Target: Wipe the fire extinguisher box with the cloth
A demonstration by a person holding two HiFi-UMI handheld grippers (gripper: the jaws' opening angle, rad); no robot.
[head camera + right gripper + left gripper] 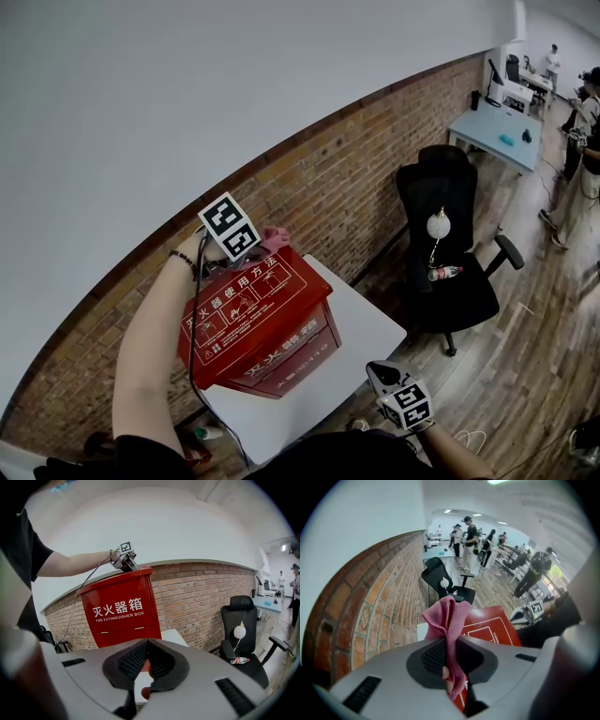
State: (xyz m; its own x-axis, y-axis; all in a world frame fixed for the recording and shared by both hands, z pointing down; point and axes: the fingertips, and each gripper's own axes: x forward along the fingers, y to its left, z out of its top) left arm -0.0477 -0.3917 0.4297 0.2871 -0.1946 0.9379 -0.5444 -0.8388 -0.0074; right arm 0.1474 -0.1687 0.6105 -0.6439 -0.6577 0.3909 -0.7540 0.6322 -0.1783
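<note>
While the left gripper (449, 654) pinches the pink cloth (451, 615) at the top far edge of the red fire extinguisher box (255, 323), the box stands on a white table (364, 330). The right gripper (146, 662) hangs low nearby, jaws together, empty

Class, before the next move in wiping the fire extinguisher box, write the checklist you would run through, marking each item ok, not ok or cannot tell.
1. Cloth clamped in the left claw: ok, pinched between the jaws.
2. Cloth brought to the box: ok, at its top rear edge.
3. Cloth pressed flat on the surface: cannot tell.
4. Box upright on the white table: ok.
5. Right claw out of the wiping path: ok, shut, empty, low in front of the box.
</note>
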